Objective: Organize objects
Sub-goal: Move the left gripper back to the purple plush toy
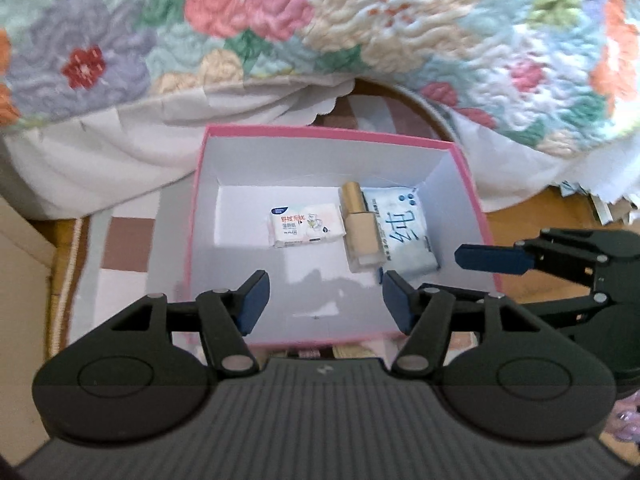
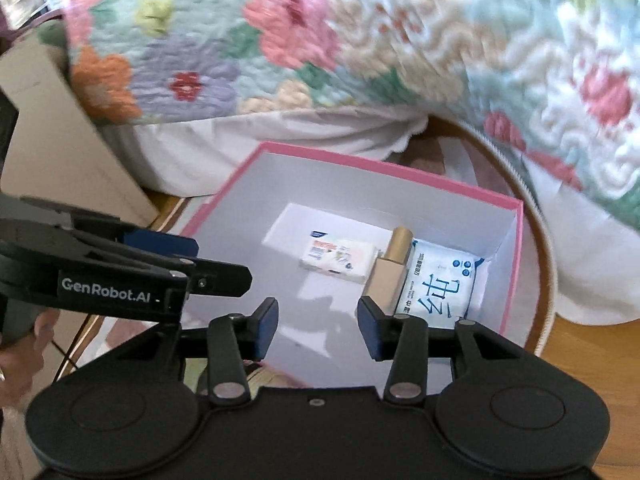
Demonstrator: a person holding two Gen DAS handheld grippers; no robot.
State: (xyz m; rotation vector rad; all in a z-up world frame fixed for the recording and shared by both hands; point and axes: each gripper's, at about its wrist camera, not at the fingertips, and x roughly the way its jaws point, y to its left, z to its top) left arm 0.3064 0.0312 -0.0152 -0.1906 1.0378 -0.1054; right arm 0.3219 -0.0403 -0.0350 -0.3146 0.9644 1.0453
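Pink-rimmed box (image 1: 472,184) sits open on a patterned rug (image 1: 128,240), its 12 o'clock edge close to the floral quilt (image 1: 248,20). Inside, toward 2 o'clock of the box floor: small white wipes pack (image 1: 306,226), gold-capped bottle (image 1: 360,228) lying just to its right, blue-lettered wipes pack (image 1: 406,232) touching the bottle's far side. Left gripper (image 1: 324,300) hovers over the box's 6 o'clock edge, fingers parted about halfway, nothing between them; right gripper (image 2: 318,326) likewise, narrower gap, nothing held.
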